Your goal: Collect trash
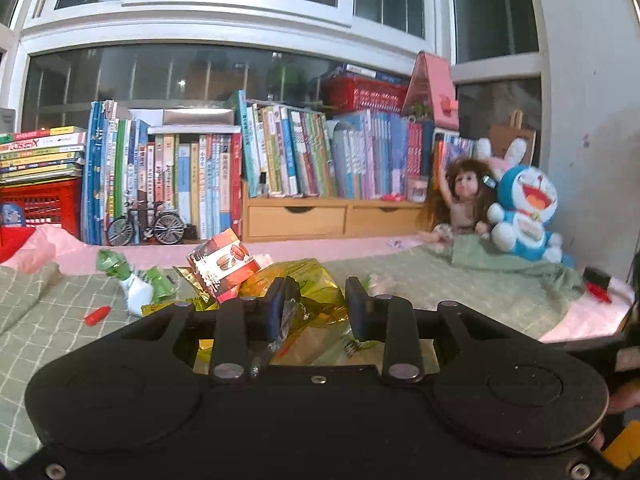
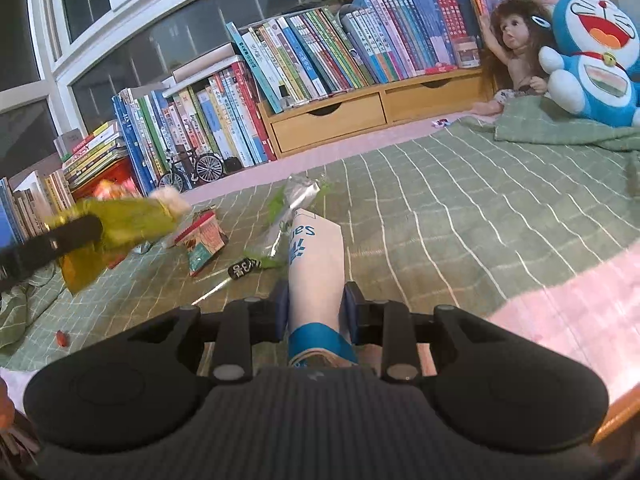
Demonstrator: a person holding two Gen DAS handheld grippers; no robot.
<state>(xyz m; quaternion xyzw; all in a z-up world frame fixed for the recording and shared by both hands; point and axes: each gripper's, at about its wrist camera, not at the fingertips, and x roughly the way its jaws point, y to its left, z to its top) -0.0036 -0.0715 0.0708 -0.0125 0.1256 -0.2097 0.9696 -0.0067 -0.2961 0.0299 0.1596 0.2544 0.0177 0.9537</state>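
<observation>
Surface: green checked bedspread over a pink sheet, a window behind.
Far edge: a row of upright books along the sill side, with a wooden two-drawer unit under part of it and a model bicycle in front.
Far right corner: doll beside a blue plush cat.
Right gripper: jaws closed on a white paper sleeve with blue print, held above the near edge.
Left gripper: jaws narrowly apart; a yellow-green foil wrapper sits between them, pad contact unclear. The right camera shows it lifted off the bedspread with that wrapper.
Loose trash, mid-surface toward the left edge: red snack packet, green-and-white wrapper, small red scrap.
</observation>
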